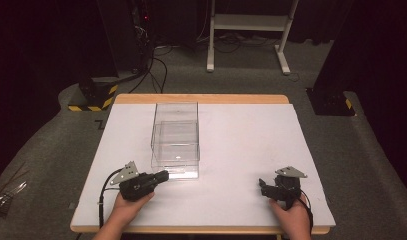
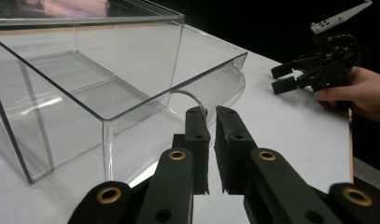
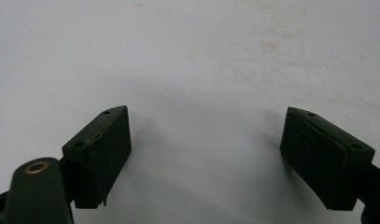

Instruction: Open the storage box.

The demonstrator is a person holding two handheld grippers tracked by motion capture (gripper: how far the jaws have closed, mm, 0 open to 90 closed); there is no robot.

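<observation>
The clear, rectangular plastic box (image 1: 175, 140) sits on the white table (image 1: 241, 150) just ahead of my left tongs (image 1: 163, 176). The left gripper view brings out a thin curved clear handle (image 2: 190, 97) at the box's near end, right past my fingertips, jaws nearly together and holding nothing. My left hand (image 1: 128, 205) lies low, pointing level at the box. My right tongs (image 1: 261, 184) gape wide over bare table, well apart from it.

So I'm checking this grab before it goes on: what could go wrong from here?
The left gripper is pinched on the thin clear handle of the clear box; its smooth loop could slip free. Pulling with one hand might drag the whole box across the table, since the right gripper rests open, away from it.
</observation>
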